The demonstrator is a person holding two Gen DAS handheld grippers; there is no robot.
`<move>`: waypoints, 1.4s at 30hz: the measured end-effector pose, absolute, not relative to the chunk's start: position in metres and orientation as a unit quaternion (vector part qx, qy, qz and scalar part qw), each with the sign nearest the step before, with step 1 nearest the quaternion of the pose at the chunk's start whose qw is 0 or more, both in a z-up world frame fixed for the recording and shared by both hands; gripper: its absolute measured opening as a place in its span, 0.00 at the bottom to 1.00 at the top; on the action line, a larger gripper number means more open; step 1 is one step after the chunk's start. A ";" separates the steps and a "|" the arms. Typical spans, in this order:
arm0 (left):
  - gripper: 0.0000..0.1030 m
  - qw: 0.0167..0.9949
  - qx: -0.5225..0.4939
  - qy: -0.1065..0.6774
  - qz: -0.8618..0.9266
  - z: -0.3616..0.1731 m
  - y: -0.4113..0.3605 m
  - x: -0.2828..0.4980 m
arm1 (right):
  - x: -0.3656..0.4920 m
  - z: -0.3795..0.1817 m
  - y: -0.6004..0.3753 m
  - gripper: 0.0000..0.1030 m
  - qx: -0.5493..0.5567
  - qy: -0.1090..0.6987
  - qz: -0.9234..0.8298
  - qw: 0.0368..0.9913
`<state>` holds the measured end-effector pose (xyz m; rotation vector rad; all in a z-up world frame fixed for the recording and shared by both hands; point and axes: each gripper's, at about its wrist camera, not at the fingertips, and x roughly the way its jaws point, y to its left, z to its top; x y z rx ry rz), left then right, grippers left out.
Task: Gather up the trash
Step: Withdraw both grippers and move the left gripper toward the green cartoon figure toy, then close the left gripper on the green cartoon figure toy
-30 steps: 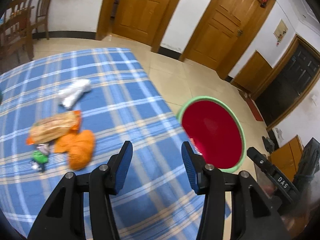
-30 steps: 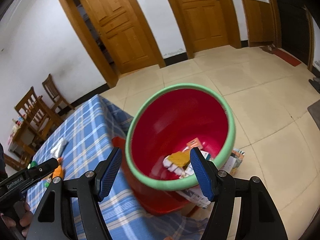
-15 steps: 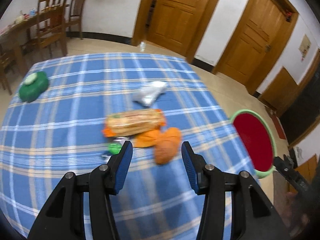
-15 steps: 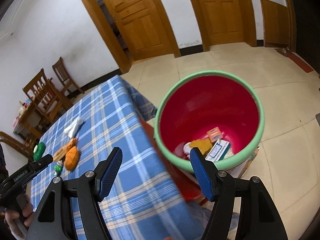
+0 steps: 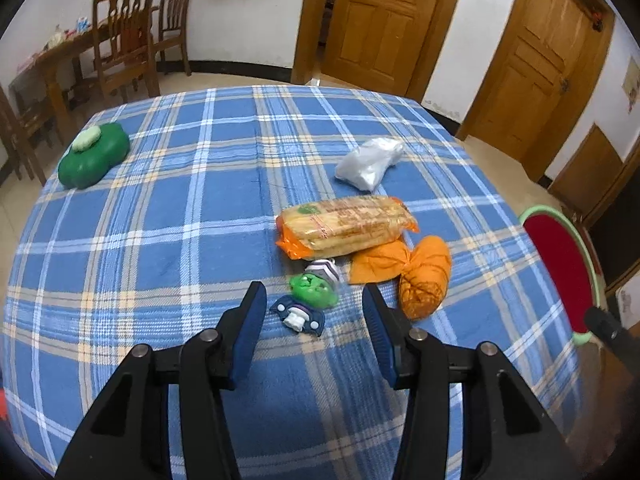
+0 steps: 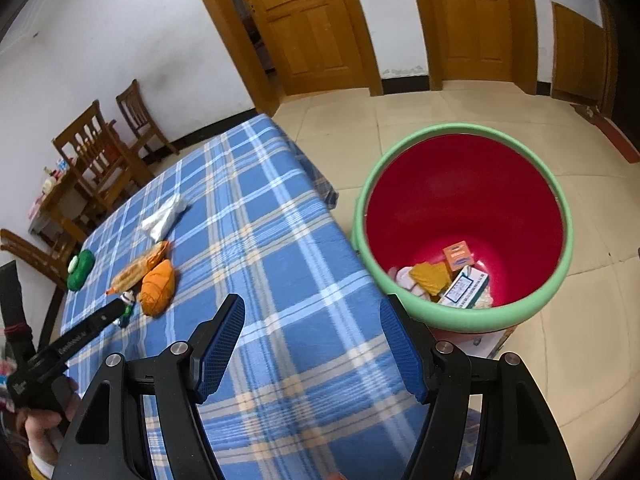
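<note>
My left gripper (image 5: 314,312) hangs over the blue plaid tablecloth (image 5: 160,208), its ribbed blue pads spread wide and holding nothing. Just ahead of them lies a small plastic figure with a round green head (image 5: 314,290). Beyond it sit a crinkled orange bag (image 5: 424,282), tied into a lump, and a long glossy packet of crackers (image 5: 346,226) touching it. A crumpled clear plastic bag (image 5: 370,162) lies farther back, and a smooth green lobed container (image 5: 94,156) rests well apart on the left. My right gripper (image 6: 312,340) also gapes empty above the cloth's edge. The round red bin (image 6: 464,200) with its soft green rim stands on the tile floor beside the table, cartons and wrappers at its bottom.
</note>
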<state>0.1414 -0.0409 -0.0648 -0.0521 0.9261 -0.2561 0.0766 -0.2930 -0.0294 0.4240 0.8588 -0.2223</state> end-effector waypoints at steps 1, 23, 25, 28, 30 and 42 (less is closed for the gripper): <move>0.40 0.885 -0.022 0.448 -0.125 -0.067 -0.042 0.142 | 0.078 -0.030 -0.291 0.70 0.202 0.414 -0.104 0.882; 0.19 0.888 -0.060 0.434 -0.140 -0.054 -0.014 0.124 | 0.093 -0.035 -0.256 0.70 0.177 0.430 -0.073 0.882; 0.19 0.888 -0.063 0.434 -0.137 -0.052 -0.010 0.123 | 0.099 -0.035 -0.249 0.70 0.175 0.431 -0.064 0.883; 0.19 0.886 -0.064 0.438 -0.135 -0.054 -0.006 0.124 | 0.108 -0.035 -0.238 0.70 0.170 0.434 -0.049 0.883; 0.19 0.884 -0.070 0.442 -0.132 -0.056 -0.004 0.125 | 0.115 -0.035 -0.232 0.70 0.165 0.434 -0.041 0.885; 0.42 0.876 -0.070 0.456 -0.139 -0.069 -0.006 0.128 | 0.147 -0.045 -0.196 0.70 0.146 0.450 -0.002 0.881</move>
